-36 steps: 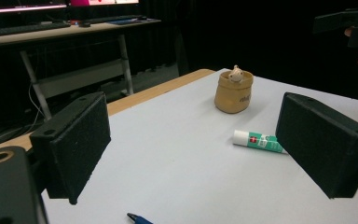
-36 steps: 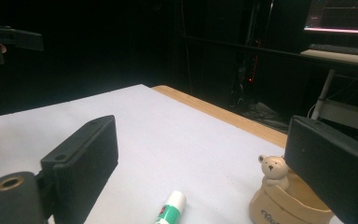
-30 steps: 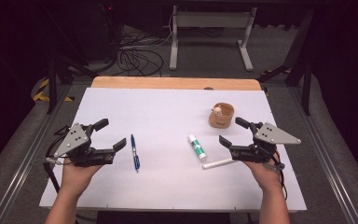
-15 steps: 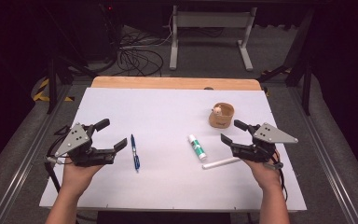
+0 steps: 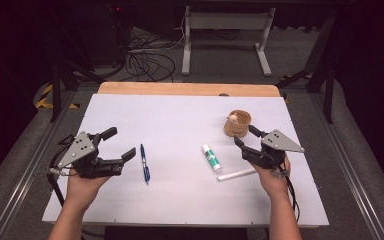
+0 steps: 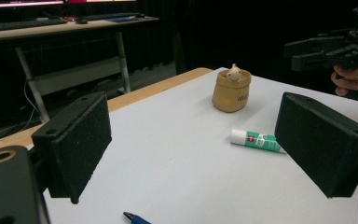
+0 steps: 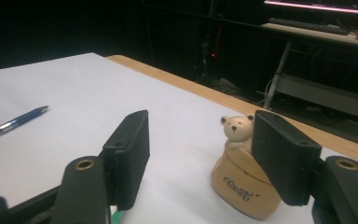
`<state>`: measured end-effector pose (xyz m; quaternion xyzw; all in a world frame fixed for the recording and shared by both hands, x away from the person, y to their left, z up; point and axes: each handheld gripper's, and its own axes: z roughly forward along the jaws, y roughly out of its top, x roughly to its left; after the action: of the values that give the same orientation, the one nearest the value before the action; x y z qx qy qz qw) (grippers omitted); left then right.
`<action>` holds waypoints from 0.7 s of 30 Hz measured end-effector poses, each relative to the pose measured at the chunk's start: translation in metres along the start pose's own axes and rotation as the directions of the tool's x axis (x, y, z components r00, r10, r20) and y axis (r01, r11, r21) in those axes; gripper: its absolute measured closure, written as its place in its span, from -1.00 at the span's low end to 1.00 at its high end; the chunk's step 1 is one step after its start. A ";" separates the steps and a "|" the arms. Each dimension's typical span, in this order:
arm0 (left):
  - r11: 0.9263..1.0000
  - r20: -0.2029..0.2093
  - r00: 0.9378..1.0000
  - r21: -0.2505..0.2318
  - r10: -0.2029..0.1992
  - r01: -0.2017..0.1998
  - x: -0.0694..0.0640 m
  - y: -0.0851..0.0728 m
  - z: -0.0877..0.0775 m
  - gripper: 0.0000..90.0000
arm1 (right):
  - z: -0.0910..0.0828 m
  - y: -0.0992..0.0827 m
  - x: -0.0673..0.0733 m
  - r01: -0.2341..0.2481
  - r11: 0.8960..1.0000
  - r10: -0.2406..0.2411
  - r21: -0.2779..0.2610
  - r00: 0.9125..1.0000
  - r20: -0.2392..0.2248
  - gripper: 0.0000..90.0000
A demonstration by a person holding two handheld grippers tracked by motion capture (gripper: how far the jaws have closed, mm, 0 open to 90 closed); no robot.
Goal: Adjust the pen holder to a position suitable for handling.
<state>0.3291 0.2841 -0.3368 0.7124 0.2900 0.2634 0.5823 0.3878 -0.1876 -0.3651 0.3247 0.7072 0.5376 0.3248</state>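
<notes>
1. Nearest the person: both forearms come in from the bottom edge of the high view, one gripper per hand, both over the white table [image 5: 180,200].
2. Left gripper [image 5: 114,145]: jaws wide apart, nothing btwn them, holds nothing. Sits at the table's left side.
3. Blue pen [image 5: 144,163] lies flat just right of the left gripper, apart from it.
4. Right gripper [image 5: 244,138]: jaws about half apart, have just been closing; nothing btwn the pads, no grip. Tips point toward the cup.
5. White stick [image 5: 236,175] lies flat just beside the right hand, on its left side.
6. Glue stick [image 5: 211,157], white w/ green label, lies on its side btwn pen and right gripper.
7. Tan cup [image 5: 239,123] w/ a small bear figure [image 7: 236,127] in it stands upright just beyond the right gripper's tips; in the right gripper view it's partly behind the right-hand jaw, contact can't be told.
8. Far off: wooden table edge [image 5: 180,88], then cables [image 5: 147,62] on the floor.
</notes>
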 end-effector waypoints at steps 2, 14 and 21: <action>1.000 -0.005 1.000 0.006 0.004 -0.004 0.000 0.000 0.000 -0.73 | 0.006 0.002 0.000 -0.003 1.000 0.003 0.000 1.000 0.019 -0.10; 1.000 -0.002 1.000 0.011 0.005 -0.005 0.000 -0.001 0.001 -0.73 | 0.036 0.011 0.005 -0.003 0.999 0.001 0.038 0.998 0.070 -0.09; 1.000 -0.006 1.000 0.015 0.000 0.000 0.001 -0.002 0.002 -0.73 | 0.051 0.010 0.000 0.014 0.998 -0.021 0.065 0.994 0.108 -0.09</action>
<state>0.3313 0.2834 -0.3388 0.7161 0.2936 0.2633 0.5760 0.4298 -0.1572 -0.3664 0.3574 0.7081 0.4933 0.3571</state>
